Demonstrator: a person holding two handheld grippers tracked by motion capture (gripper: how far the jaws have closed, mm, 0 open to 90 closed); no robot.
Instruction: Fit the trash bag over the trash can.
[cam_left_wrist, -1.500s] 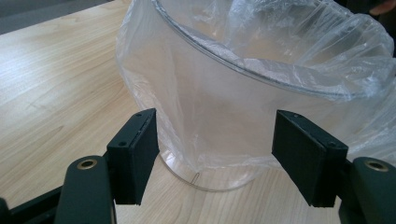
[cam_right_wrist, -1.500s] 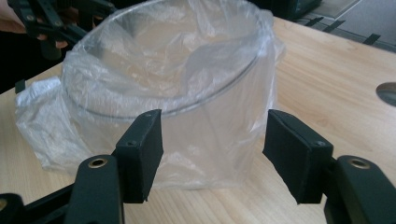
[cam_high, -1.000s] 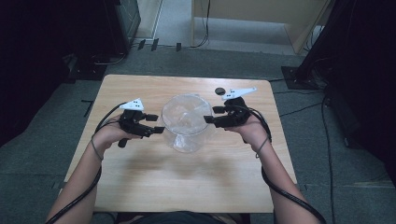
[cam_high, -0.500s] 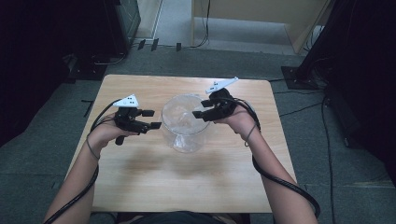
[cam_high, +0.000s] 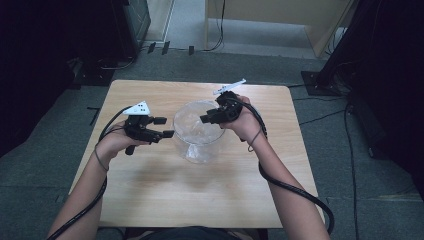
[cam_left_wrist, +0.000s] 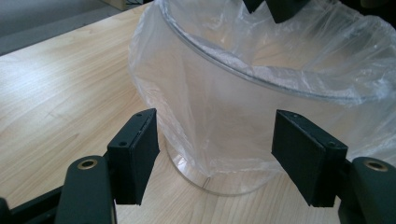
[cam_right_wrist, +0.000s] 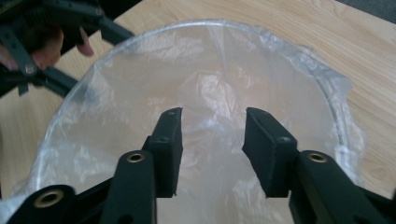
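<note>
A: Clear container (cam_high: 197, 137) sat mid-table (cam_high: 150, 195), upright, lined with a thin plastic bag (cam_left_wrist: 224, 107) folded out over the rim. Left gripper (cam_high: 162, 134) waited at the container's nine o'clock, jaws parted and level with the side wall, nothing between them, just short of the film.

B: And the right?

A: Right gripper (cam_high: 207, 119) hung over the mouth from about one o'clock, tips aimed down into the opening. Its jaws had just been narrowing, yet stood apart with only loose bag (cam_right_wrist: 210, 88) beneath them. No pinch that I could make out.

B: Nearer hand?

A: Right, I judged; the liner lay straight ahead of and below its tips.

B: Unclear points?

A: Film on clear wall blurred together; whether the pads grazed plastic, I couldn't tell. Container's base was partly cut off in the left gripper view.
</note>
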